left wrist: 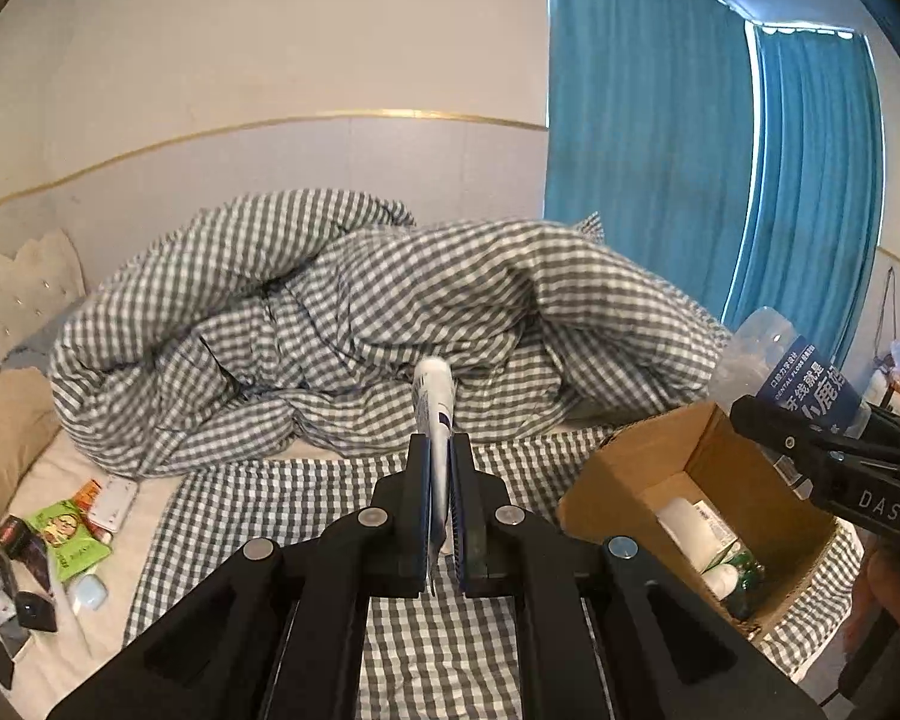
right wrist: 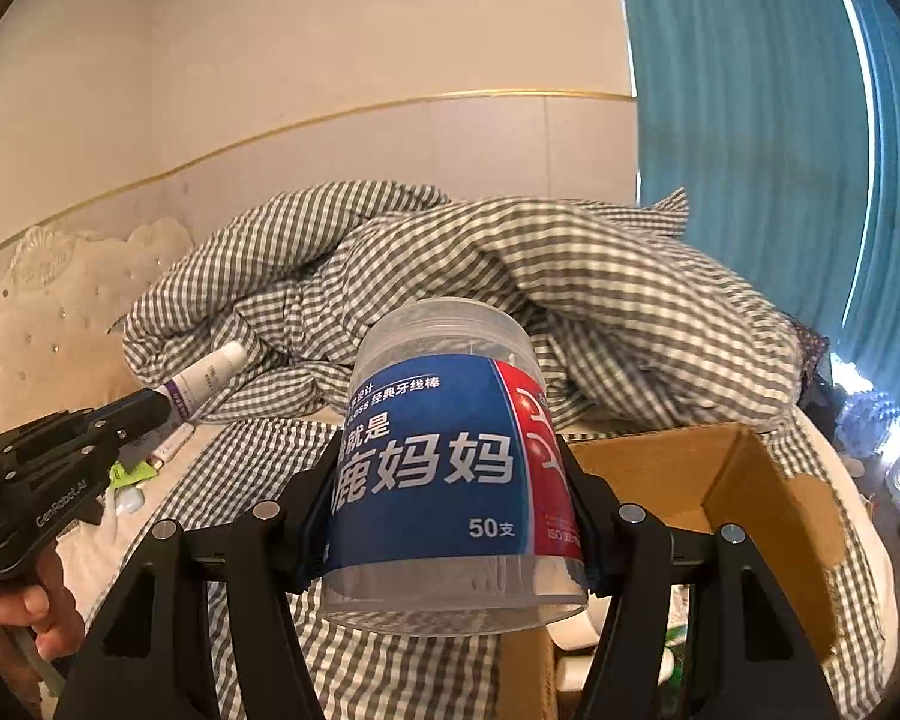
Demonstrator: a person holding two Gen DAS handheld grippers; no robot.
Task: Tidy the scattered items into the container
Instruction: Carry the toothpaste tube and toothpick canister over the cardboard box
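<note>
My left gripper is shut on a white tube with blue print, held in the air above the bed. The right gripper is shut on a clear plastic jar with a blue and red label; the jar also shows at the right edge of the left wrist view. An open cardboard box lies on the bed at the right, with a few white and green items inside. In the right wrist view the box sits just behind the jar, and the left gripper with its tube shows at the left.
A crumpled grey checked duvet fills the back of the bed. Several small packets and items lie scattered on the sheet at the left. A tan pillow is at far left. Blue curtains hang at the right. A hand holds the left gripper.
</note>
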